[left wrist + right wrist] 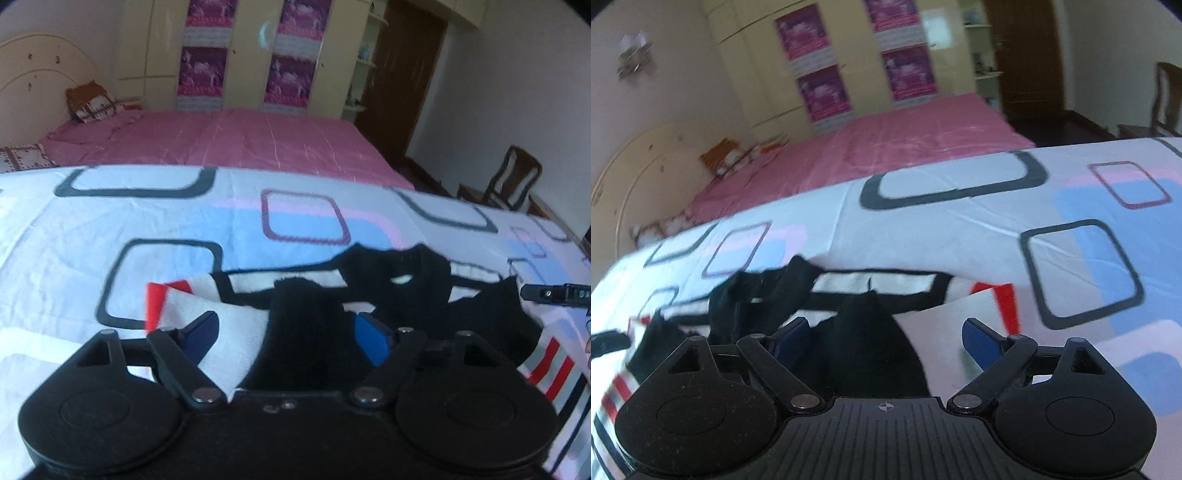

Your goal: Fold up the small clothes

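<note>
A small knitted garment (314, 295), black, white and red striped, lies on a patterned sheet (92, 221). My left gripper (291, 338) is open, its blue pads either side of a black and white fold of the garment. My right gripper (886, 336) is open too, with a black part of the garment (864, 332) between its fingers. The tip of the right gripper shows at the right edge of the left wrist view (554, 293).
A pink bed (240, 140) with pillows (92, 103) lies behind the sheet. A cream wardrobe with purple posters (243, 55) stands at the back. A dark door (402, 74) and a wooden chair (513, 181) are at the right.
</note>
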Demonstrator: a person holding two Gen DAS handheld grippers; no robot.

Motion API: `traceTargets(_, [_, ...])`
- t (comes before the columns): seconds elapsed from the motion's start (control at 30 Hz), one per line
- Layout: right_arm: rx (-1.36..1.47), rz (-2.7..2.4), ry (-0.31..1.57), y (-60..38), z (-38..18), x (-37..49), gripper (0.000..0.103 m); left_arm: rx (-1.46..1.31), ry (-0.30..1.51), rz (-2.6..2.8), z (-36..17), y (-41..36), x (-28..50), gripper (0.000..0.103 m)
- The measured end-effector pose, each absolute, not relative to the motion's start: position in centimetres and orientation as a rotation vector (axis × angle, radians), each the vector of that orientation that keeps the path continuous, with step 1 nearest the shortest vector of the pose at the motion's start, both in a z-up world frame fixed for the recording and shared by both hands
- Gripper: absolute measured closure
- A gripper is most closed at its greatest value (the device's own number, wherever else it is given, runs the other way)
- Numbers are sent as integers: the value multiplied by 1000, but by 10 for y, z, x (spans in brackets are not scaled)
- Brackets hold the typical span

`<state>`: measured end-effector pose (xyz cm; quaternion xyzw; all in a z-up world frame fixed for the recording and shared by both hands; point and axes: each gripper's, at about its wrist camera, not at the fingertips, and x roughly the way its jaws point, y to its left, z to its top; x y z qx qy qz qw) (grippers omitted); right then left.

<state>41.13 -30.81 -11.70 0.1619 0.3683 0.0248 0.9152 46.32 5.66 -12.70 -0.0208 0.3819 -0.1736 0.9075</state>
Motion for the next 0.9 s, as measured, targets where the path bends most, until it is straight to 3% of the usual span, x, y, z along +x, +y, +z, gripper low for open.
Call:
traceTargets(0.03, [324, 66, 763, -307, -119, 413, 18, -41, 803, -366, -131, 54, 468, 32])
traceTargets(0.07, [314, 75, 774, -305, -121, 417, 30, -40, 817, -375, -136, 51, 472, 38])
traceTargets(0.13, [298, 89, 799, -303, -127, 423, 41, -25, 832, -378, -143, 47, 477, 52])
traceTargets(0.2, [268, 91, 807, -300, -132, 426, 46, -7, 838, -373, -148, 44, 479, 59])
traceTargets(0.23, [255, 98, 812, -299, -133, 427, 61, -5, 834, -372, -148, 44, 479, 62])
traceTargets(0.27, [253, 104, 818, -298, -134, 428, 79, -5, 826, -369, -148, 45, 478, 73])
traceTargets(0.3, [246, 109, 822, -298, -135, 429, 86, -5, 824, -367, -148, 45, 477, 86])
traceTargets(0.33, [232, 113, 826, -296, -135, 429, 97, -7, 820, -368, -148, 45, 476, 90])
traceTargets(0.37, [222, 117, 825, -294, -135, 429, 97, -6, 811, -371, -147, 45, 475, 95])
traceTargets(0.43, [217, 131, 811, -293, -131, 427, 97, -3, 779, -385, -143, 45, 470, 96])
traceTargets(0.63, [251, 58, 673, -308, -105, 421, 98, -36, 669, -352, -122, 52, 464, 97])
traceTargets(0.9, [294, -2, 690, -312, -115, 454, 98, -72, 645, -237, -130, 50, 490, 97])
